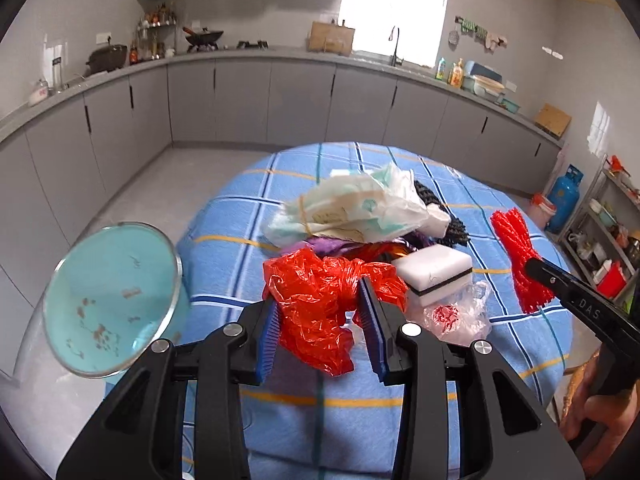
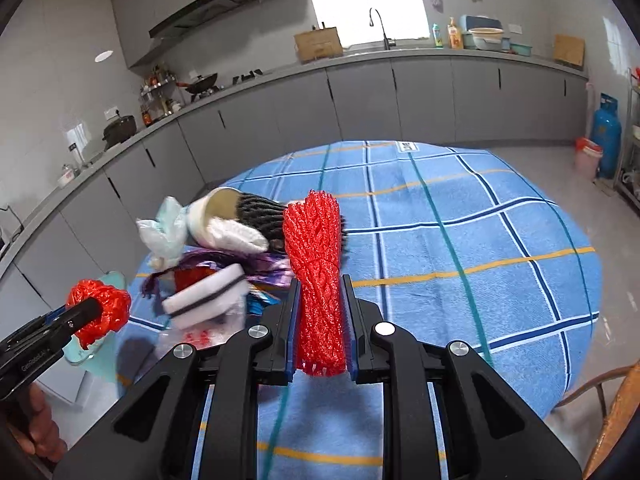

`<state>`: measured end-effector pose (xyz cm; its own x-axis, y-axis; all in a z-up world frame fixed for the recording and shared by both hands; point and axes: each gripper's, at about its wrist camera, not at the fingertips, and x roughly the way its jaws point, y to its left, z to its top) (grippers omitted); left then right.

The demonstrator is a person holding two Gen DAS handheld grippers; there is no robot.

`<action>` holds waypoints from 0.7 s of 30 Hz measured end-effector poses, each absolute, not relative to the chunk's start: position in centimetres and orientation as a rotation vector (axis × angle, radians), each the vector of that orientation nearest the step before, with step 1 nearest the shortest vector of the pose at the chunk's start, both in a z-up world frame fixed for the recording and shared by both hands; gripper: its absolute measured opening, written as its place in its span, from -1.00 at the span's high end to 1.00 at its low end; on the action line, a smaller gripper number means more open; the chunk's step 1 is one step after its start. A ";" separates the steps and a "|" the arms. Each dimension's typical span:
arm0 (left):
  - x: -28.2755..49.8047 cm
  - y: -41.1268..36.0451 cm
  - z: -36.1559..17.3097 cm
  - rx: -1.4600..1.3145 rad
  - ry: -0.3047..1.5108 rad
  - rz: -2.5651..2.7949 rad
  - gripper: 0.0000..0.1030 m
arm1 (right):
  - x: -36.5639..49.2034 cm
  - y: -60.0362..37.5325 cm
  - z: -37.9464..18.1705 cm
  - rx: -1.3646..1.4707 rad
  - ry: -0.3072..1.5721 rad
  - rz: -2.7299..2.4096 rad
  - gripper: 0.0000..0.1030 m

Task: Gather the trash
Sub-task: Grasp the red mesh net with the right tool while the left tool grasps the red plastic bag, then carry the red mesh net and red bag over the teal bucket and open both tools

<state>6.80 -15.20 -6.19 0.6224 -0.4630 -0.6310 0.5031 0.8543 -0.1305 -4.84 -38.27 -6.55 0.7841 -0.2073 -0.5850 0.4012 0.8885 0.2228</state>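
We note a glossy, crinkled red plastic bag [image 1: 316, 312] between ribbed blue pads [image 1: 370, 320] of matt black plastic fingers, and a coarse red foam net [image 2: 318, 280]. The tablecloth [image 2: 480, 240] is soft woven cloth; the bin [image 1: 112, 300] shows a smooth, shiny plastic liner.

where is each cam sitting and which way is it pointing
Left wrist: sits on the left gripper, facing across the table to the kitchen counters; its fingers clamp a red bag; the right gripper and hand show at right.
Right wrist: sits on the right gripper, same facing; its fingers clamp red netting; the left gripper shows at left.
Shared: table, trash pile, sponge, bin.
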 end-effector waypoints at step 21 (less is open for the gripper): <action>8.9 0.5 -2.5 -0.064 0.595 -0.215 0.28 | 1.6 -24.9 -2.8 0.235 0.565 -0.020 0.62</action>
